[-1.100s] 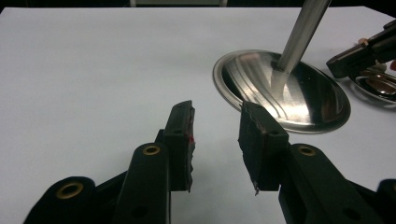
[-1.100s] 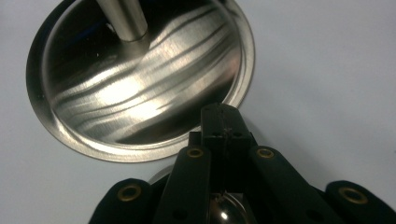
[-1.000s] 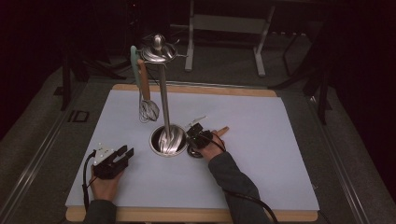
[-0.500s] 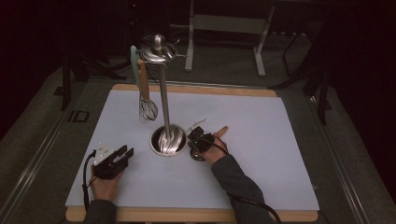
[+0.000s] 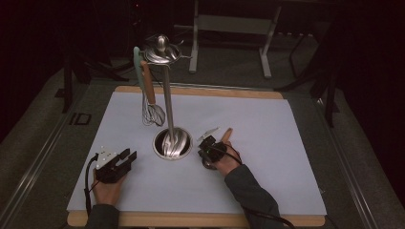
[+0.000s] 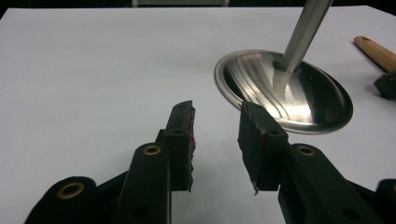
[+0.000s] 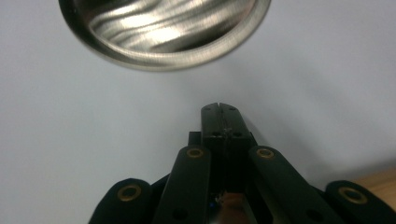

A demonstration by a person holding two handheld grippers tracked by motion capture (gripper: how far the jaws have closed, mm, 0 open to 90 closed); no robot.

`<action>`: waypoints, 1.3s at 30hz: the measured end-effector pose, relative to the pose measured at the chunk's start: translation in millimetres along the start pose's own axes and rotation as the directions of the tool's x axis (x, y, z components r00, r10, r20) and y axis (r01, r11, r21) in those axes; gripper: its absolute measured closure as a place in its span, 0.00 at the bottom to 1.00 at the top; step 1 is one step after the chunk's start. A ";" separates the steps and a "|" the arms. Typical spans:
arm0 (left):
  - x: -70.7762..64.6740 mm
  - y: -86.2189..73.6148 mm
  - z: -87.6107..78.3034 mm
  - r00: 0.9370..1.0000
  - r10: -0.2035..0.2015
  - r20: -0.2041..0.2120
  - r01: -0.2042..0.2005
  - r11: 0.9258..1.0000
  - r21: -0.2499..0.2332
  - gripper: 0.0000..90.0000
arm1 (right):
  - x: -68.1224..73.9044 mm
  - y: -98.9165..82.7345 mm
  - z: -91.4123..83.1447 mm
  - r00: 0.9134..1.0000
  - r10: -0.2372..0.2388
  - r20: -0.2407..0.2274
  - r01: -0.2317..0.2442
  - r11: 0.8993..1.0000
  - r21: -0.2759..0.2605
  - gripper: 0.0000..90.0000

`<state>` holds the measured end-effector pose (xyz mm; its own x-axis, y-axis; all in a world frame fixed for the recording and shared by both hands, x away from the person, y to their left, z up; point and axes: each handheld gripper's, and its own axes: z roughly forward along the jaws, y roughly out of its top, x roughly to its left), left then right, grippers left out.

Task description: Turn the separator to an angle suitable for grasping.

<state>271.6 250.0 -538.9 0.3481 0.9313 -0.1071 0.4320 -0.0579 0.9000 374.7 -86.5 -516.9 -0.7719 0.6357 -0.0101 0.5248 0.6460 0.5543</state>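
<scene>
While the right gripper (image 7: 219,108) is seen w/ jaws pressed together and nothing between them, the left gripper (image 6: 215,109) is held w/ jaws apart and empty, well off to the side. The wooden-handled utensil (image 5: 226,135) is found lying flat on the white mat (image 5: 286,143), just beside the right gripper, near the base of the steel stand (image 5: 173,143). It is judged light and stiff; the handle looks smooth, poss. slippery. A grip is best taken mid-handle, approx. at the balance pt. The head end is too blurred to be identified.
</scene>
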 end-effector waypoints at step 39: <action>-0.1 0.1 0.4 1.000 -0.002 -0.004 0.002 1.000 0.003 0.72 | -45.1 -82.0 -61.0 0.999 0.045 0.030 -0.047 0.997 0.066 1.00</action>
<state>271.9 249.7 -538.9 0.3436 0.9330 -0.1070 0.4355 -0.0574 0.8983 344.6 -194.0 -511.1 -0.7366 0.6763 -0.0102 0.5828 0.6423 0.4978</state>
